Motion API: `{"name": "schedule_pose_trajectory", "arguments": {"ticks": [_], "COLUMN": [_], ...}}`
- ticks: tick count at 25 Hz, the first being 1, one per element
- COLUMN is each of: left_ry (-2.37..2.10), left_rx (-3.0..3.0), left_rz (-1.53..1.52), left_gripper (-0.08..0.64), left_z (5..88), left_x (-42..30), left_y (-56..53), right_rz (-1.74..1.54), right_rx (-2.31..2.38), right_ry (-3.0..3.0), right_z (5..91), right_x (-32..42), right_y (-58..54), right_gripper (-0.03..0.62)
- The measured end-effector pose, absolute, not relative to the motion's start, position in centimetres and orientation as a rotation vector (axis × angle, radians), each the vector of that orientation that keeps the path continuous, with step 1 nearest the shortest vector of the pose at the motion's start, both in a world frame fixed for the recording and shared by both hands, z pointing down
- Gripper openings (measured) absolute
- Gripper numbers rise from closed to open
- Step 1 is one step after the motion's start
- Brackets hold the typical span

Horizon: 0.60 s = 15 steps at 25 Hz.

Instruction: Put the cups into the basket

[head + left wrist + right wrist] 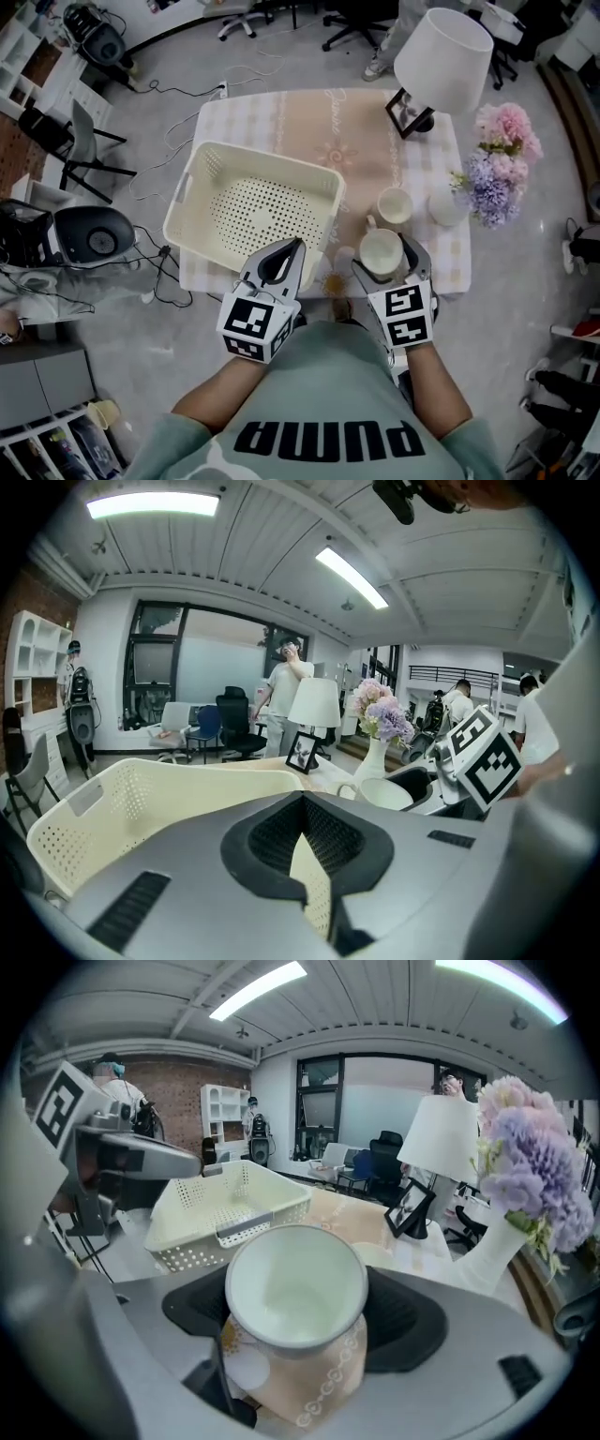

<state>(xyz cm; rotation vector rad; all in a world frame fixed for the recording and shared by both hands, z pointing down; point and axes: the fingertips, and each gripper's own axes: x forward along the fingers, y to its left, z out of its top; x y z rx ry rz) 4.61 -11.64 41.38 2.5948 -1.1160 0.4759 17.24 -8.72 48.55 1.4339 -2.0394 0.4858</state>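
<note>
Just by basket rim, left hand-held gripper closed; right hand-held gripper clasps cup.

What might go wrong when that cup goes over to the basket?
The cup has smooth round sides between the right tool's jaws, so it might slip when lifted. The left tool hangs shut at the near edge of the basket, on the cup's way in; they might bump. The near edge of the table is close, so a dropped cup might fall off.
</note>
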Motion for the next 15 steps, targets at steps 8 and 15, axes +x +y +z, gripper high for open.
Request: {"name": "schedule_pose_trajectory", "arguments": {"ticks": [8,15], "left_ry": [-1.128,-1.249], "left_rx": [2.582,2.519], "left_rz": [0.382,0.331], "left_gripper": [0.005,0.005], "left_z": [40.4,39.7], "left_x": [2.4,-2.5], "left_y": [-13.1,-14.1], "right_rz": [0.378,0.311], "right_rx": [1.418,1.311], "right_ry": [-2.108,-2.22], "right_z": [42.5,39.3], "right_x": [13.9,8.4], "right_y": [-10.6,-13.3], "right_gripper": [0.4,0.4]}}
